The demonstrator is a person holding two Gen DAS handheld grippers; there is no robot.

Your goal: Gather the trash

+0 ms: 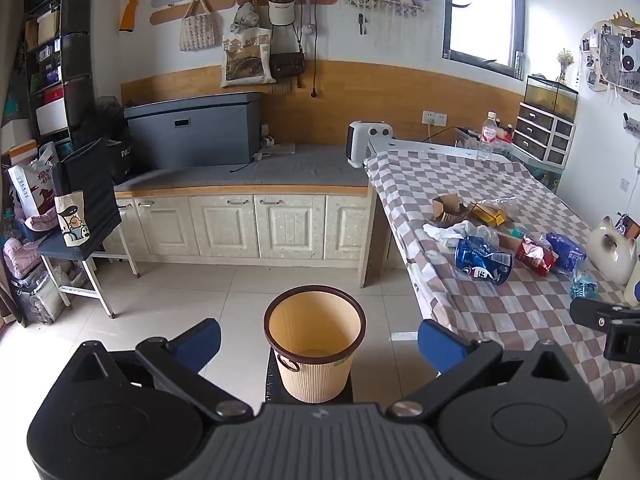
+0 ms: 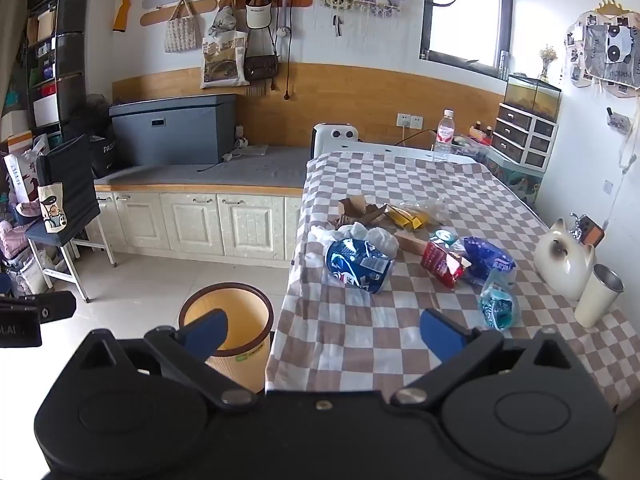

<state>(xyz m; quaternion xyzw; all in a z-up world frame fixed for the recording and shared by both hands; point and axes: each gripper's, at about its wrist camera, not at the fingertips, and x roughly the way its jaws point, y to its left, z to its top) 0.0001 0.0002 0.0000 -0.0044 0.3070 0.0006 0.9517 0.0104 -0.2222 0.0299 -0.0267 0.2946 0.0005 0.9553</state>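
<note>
Right wrist: I'm holding my right claw [image 2: 322, 334] spread wide, empty; left claw [image 1: 319, 342] too, over bin [image 1: 315, 346]. Crushed can [image 2: 359, 266] lying just ahead on table [image 2: 360, 344] — light, thin, slippery; prob. pinching across its dented middle.

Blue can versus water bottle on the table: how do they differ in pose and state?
The blue can lies on its side, crushed, amid the litter near the table's front; the water bottle stands upright and undented at the far end. The can is opaque blue, the bottle clear with a red label. Both rest on the table.
</note>
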